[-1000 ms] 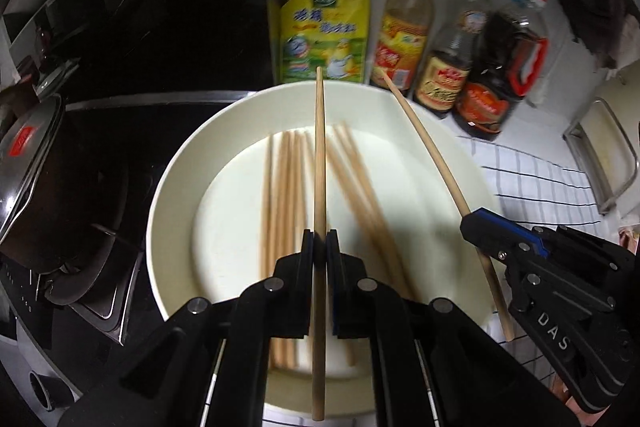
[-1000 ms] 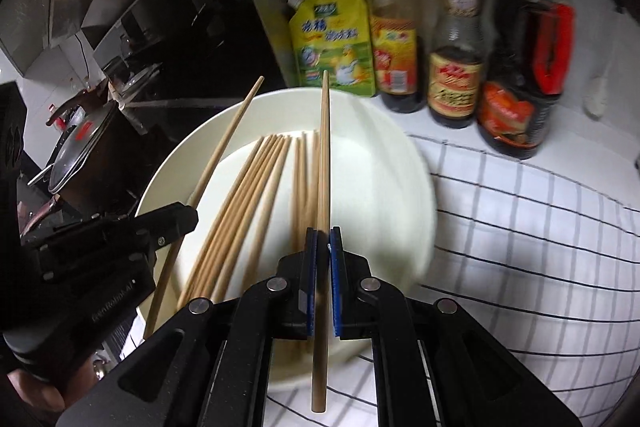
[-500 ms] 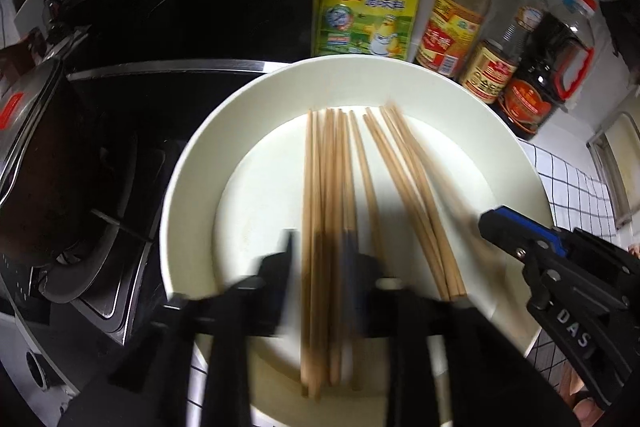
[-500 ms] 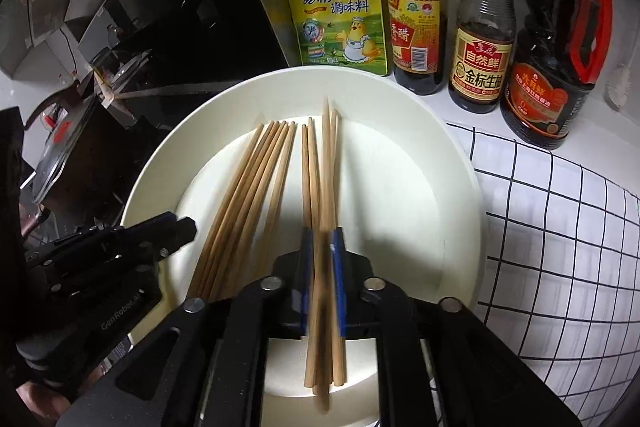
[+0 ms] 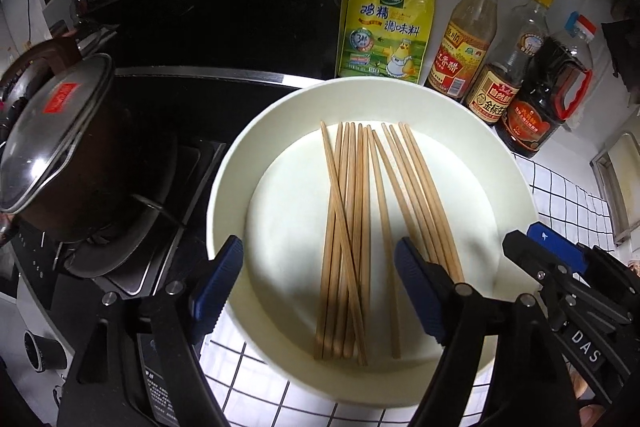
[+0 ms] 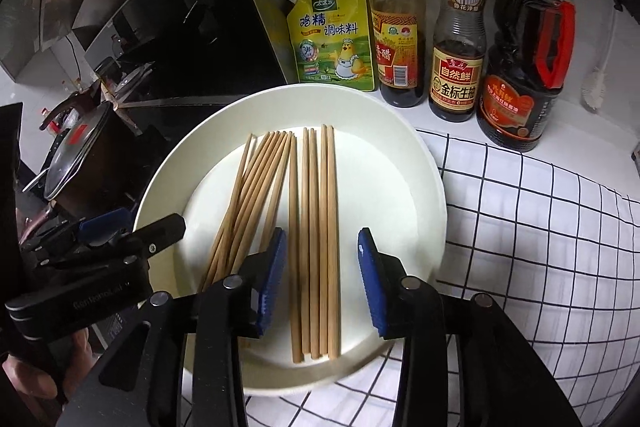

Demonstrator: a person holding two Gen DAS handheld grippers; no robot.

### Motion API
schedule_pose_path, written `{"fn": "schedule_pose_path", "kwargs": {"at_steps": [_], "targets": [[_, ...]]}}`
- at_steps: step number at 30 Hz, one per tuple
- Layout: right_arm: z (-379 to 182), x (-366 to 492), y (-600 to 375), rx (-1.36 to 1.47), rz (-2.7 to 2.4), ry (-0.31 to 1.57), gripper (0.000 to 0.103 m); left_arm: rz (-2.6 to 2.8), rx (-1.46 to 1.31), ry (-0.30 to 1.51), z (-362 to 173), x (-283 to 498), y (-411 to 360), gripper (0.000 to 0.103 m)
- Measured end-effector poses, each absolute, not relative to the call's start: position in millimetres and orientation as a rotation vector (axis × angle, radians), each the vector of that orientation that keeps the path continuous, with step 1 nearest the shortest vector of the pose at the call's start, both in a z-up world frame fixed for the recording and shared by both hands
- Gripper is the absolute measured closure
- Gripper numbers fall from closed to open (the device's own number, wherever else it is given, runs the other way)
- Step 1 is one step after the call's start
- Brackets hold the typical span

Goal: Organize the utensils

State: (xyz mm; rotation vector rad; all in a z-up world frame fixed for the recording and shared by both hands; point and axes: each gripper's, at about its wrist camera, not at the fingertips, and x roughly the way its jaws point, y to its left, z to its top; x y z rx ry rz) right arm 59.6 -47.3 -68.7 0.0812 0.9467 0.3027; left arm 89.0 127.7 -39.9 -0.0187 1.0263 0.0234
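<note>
Several wooden chopsticks (image 5: pixel 352 227) lie in a white plate (image 5: pixel 240 163) in two loose bundles. In the right wrist view the chopsticks (image 6: pixel 316 227) lie in the same plate (image 6: pixel 420 187). My left gripper (image 5: pixel 318 291) is open and empty above the plate's near edge, over the left bundle. My right gripper (image 6: pixel 322 273) is open and empty, over the right bundle. The right gripper also shows in the left wrist view (image 5: pixel 568 283); the left gripper shows in the right wrist view (image 6: pixel 100 243).
A yellow seasoning pouch (image 5: pixel 386 29) and three sauce bottles (image 5: pixel 464 31) stand behind the plate against the wall. A lidded dark pot (image 5: pixel 60 139) sits on the stove at left. A black-and-white checked cloth (image 6: pixel 540 247) covers the counter at right.
Both grippers held one chopstick each above the plate a second ago. Both have opened, and those chopsticks now lie in the plate with the others.
</note>
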Motion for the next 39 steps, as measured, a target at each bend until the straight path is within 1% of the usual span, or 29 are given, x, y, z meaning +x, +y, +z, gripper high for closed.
{"fn": "schedule_pose_path", "kwargs": {"at_steps": [7, 9, 18, 23, 27, 29, 32, 39], "targets": [[-60.3, 46.4, -49.3, 0.063, 0.316, 0.929, 0.066, 0.037, -0.011, 0.998, -24.5, 77.4, 123.6, 0.026], [-58.2, 43.7, -49.4, 0.059, 0.318, 0.926, 0.063, 0.043, -0.011, 0.993, -22.1, 74.3, 123.0, 0.026], [-47.2, 34.3, -52.8, 0.049, 0.329, 0.908, 0.061, 0.063, -0.018, 0.969, -12.2, 62.8, 121.0, 0.026], [-41.6, 30.3, -55.0, 0.049, 0.334, 0.896, 0.056, 0.074, -0.026, 0.959, -7.0, 56.9, 121.3, 0.024], [-38.7, 27.4, -56.1, 0.051, 0.334, 0.891, 0.054, 0.086, -0.028, 0.954, -3.5, 50.9, 120.1, 0.022], [-36.6, 25.4, -57.0, 0.051, 0.334, 0.885, 0.053, 0.092, -0.033, 0.949, -1.6, 47.6, 119.7, 0.019], [-33.8, 22.9, -57.5, 0.048, 0.341, 0.878, 0.049, 0.103, -0.041, 0.937, 2.1, 43.0, 120.2, 0.016], [-31.3, 17.6, -56.8, 0.036, 0.354, 0.877, 0.049, 0.115, -0.059, 0.920, 8.5, 34.8, 120.9, 0.015]]}}
